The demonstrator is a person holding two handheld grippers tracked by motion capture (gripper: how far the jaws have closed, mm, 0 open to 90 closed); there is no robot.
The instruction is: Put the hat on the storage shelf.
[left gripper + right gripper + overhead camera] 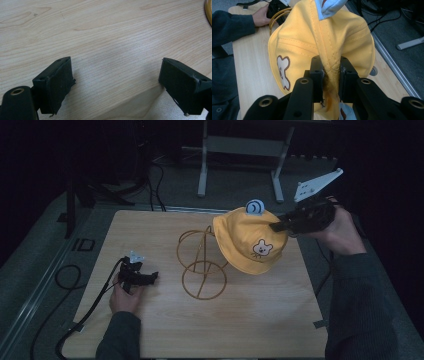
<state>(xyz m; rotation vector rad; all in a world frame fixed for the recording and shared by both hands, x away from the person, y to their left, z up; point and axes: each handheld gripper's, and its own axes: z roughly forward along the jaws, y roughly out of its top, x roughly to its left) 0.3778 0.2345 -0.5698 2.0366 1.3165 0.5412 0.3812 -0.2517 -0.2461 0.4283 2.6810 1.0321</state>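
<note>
My right gripper (pixel 278 225) is pinched tight on a fold of the yellow hat (pixel 250 240). I hold the hat up in the air near the far right corner of the desk (pixel 250 330), just beside the gold wire stand (pixel 202 265). My left gripper (pixel 150 277) rests wide apart near the left edge. The hat could slip out, or bump the stand and tip it.

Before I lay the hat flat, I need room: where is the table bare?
Bare: the near table strip below the wire stand, and the far-left corner. Crowded: the middle, around the stand, yellow hat, and left hand-held gripper.
</note>
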